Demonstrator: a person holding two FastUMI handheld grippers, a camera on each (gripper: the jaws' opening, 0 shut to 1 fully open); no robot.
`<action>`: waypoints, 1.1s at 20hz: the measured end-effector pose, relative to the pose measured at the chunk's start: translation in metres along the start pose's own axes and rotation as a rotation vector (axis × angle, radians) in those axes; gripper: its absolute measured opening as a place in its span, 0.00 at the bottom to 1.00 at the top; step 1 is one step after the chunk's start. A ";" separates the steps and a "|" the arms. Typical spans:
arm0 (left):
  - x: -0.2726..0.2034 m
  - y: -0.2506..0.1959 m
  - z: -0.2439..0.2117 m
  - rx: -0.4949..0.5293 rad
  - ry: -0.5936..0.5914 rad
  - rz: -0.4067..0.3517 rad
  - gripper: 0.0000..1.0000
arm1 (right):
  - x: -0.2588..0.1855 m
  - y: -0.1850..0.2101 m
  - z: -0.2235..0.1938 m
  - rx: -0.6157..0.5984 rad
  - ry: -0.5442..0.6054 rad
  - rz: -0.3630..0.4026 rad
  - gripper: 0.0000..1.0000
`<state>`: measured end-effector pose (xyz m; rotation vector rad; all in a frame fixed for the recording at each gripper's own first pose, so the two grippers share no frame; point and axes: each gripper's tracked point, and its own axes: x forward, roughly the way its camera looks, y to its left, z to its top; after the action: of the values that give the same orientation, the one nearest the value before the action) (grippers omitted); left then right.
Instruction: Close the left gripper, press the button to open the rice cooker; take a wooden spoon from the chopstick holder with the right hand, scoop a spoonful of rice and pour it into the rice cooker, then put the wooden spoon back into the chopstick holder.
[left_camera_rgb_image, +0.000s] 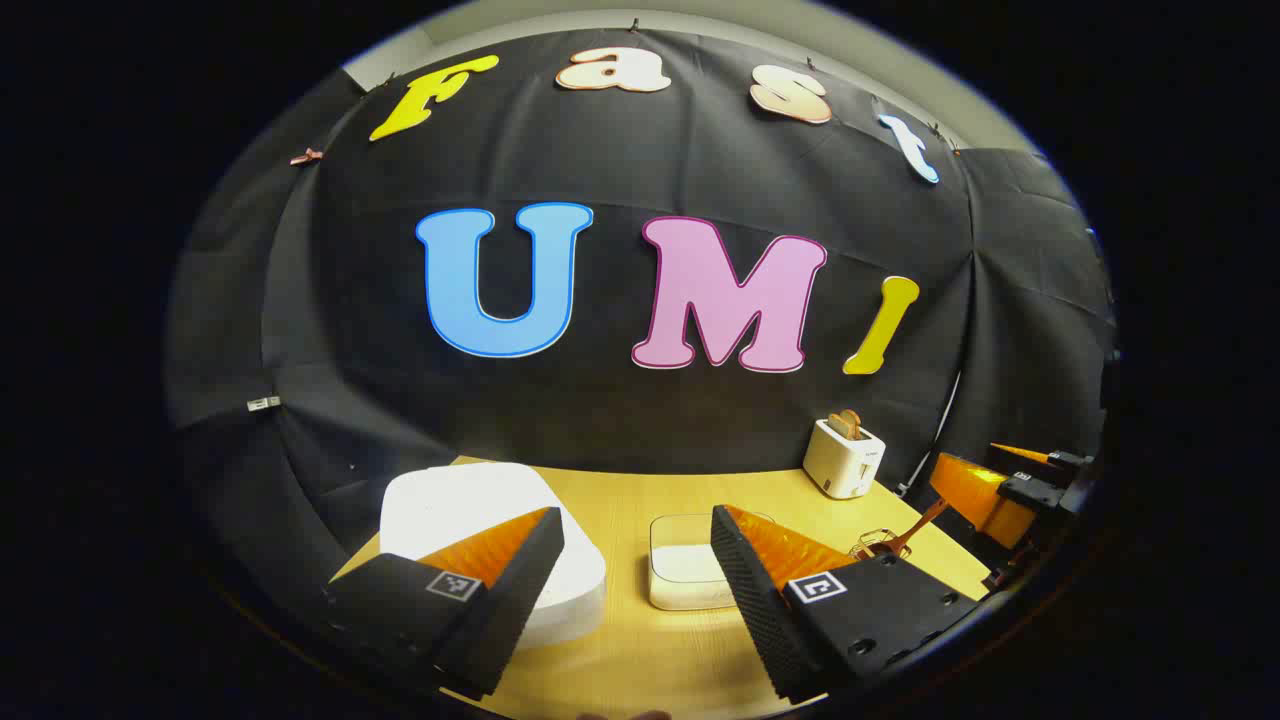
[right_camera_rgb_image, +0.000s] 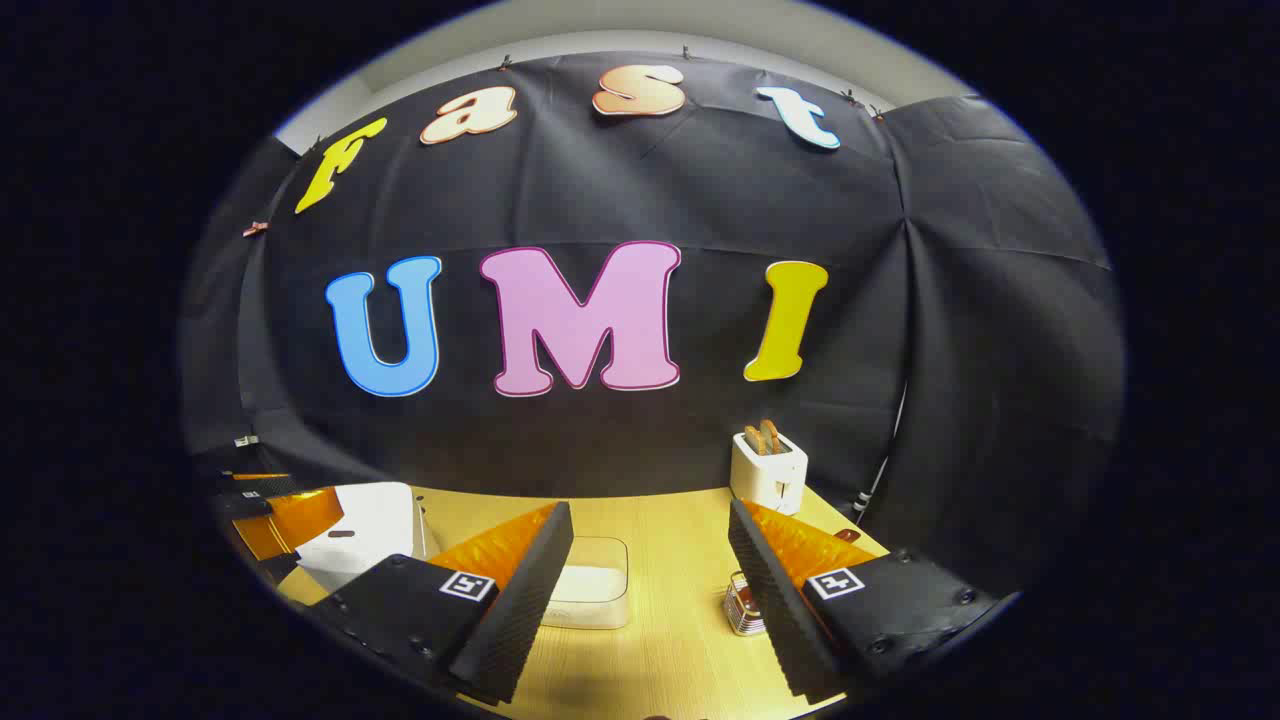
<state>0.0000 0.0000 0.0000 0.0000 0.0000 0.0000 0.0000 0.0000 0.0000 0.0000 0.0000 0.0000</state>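
Tongs on the left (left_camera_rgb_image: 637, 545) stand wide apart with nothing between them, so the first step, closing them to press the button, is not yet done; through the left gripper view the white, rounded rice cooker (left_camera_rgb_image: 470, 510) sits on the pale wooden surface (left_camera_rgb_image: 640, 650) just beyond the left finger, lid down as far as I can judge; the button itself I cannot make out; between the fingers lies a shallow clear box of white rice (left_camera_rgb_image: 685, 570); farther back a white toaster with bread slices (left_camera_rgb_image: 843, 458) stands near the wall; at the right edge a brown wooden spoon (left_camera_rgb_image: 915, 528) slants up from a wire chopstick holder (left_camera_rgb_image: 880, 545), partly hidden behind the right finger; the other tongs show beyond it at the rim.

Right tongs (right_camera_rgb_image: 650, 550), in the right gripper view, are likewise spread open and empty; the rice box (right_camera_rgb_image: 595, 590) lies ahead, the rice cooker (right_camera_rgb_image: 365, 535) off left, partly covered by a finger; the holder (right_camera_rgb_image: 743, 605) peeks beside the right finger, mostly cut off; the spoon is hard to pick out there; the whole task appears still ahead.
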 end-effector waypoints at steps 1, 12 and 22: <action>-0.001 0.002 -0.001 0.005 -0.005 0.007 0.95 | -0.002 -0.004 -0.003 0.006 0.006 -0.006 0.97; 0.001 0.007 -0.020 0.006 0.029 0.014 0.95 | -0.005 -0.043 -0.020 0.061 0.061 -0.111 0.98; 0.018 0.041 -0.012 0.026 0.018 0.103 0.95 | 0.012 -0.019 -0.028 0.051 0.091 -0.022 0.99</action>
<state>0.0176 0.0409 -0.0116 0.0257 0.0181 0.1030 0.0124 -0.0187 -0.0281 0.0507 0.0905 -0.0218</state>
